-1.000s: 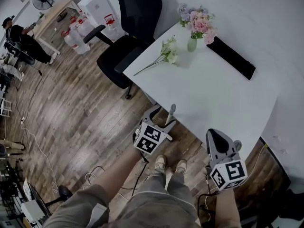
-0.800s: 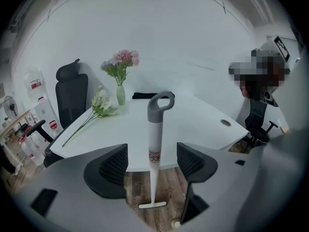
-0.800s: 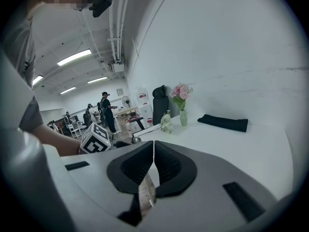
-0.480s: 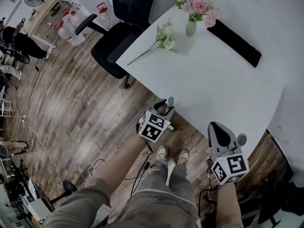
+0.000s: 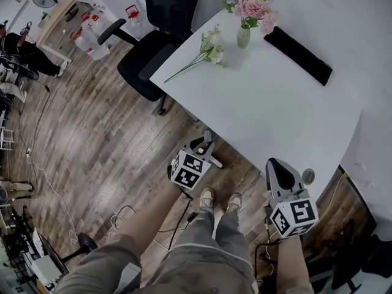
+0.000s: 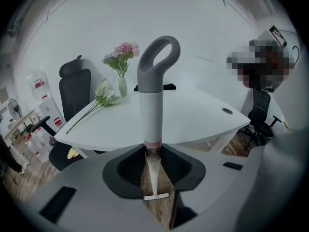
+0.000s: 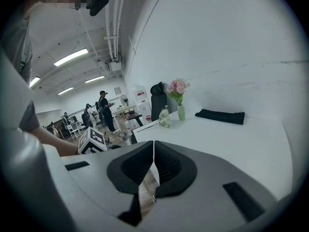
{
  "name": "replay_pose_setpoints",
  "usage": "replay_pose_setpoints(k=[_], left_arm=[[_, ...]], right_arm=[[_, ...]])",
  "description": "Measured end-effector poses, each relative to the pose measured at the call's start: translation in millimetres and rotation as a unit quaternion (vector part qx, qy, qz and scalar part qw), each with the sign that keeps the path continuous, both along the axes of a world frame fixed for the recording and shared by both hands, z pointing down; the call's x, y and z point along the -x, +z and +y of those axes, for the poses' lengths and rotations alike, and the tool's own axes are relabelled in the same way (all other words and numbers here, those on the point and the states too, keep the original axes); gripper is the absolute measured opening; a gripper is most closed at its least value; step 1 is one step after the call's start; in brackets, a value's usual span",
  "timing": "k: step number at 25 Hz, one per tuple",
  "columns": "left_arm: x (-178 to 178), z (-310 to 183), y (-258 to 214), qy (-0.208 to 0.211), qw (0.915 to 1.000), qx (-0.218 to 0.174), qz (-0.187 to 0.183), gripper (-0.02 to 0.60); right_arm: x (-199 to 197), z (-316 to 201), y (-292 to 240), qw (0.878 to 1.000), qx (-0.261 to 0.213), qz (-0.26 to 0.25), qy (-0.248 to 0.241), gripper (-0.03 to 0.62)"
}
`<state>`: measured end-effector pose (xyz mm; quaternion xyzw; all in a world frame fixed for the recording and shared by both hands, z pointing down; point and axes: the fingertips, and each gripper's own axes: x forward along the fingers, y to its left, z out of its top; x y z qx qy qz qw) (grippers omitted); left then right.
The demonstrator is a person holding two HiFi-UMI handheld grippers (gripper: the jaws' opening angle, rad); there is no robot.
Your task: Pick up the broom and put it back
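Left gripper (image 6: pixel 153 151) sank, closing onto broom handle (image 6: pixel 153 105) (its view only); right gripper (image 7: pixel 153 151) closed.

L gripper (image 5: pixel 204 144), at the end of a bare forearm (image 5: pixel 150 219), is held low in front & tilts steeply down. Its jaws have just been closing & now pinch the broom handle (image 6: pixel 153 105) btwn them. R gripper (image 5: pixel 275 167) points slightly down, jaws together, nothing btwn them.

Broom (image 6: pixel 153 111) lower end behind left tongs (image 6: pixel 153 151)
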<state>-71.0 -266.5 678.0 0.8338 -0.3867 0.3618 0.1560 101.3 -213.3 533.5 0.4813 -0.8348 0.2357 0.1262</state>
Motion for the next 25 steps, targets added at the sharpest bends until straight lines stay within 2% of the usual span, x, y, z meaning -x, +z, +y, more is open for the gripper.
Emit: replay_pose_setpoints(k=[4,8,14,20,25], left_arm=[[16,27,-8,-0.005,1.0,0.004,-0.007,0.11],[27,49,-34,-0.008,0.9998,-0.017,-0.003,0.11],[33,65,-104,-0.006,0.9977,-0.066,0.01,0.11],[35,70,-184,0.013,0.9937,-0.109,0.023,0.11],[43,74,-241,0.004,0.9876,-0.148,0.05,0.11]], right_arm=[[2,11,-16,1.0,-0.014,0.003,0.001,0.032],[3,19,-37,0.999,-0.032,0.003,0.0,0.032],[10,34,-79,0.997,-0.074,0.009,-0.01,0.032],[34,41,-130,0.987,-0.142,0.049,-0.059,0.032],[28,45,-173,0.981,-0.183,0.046,-0.046,0.032]])
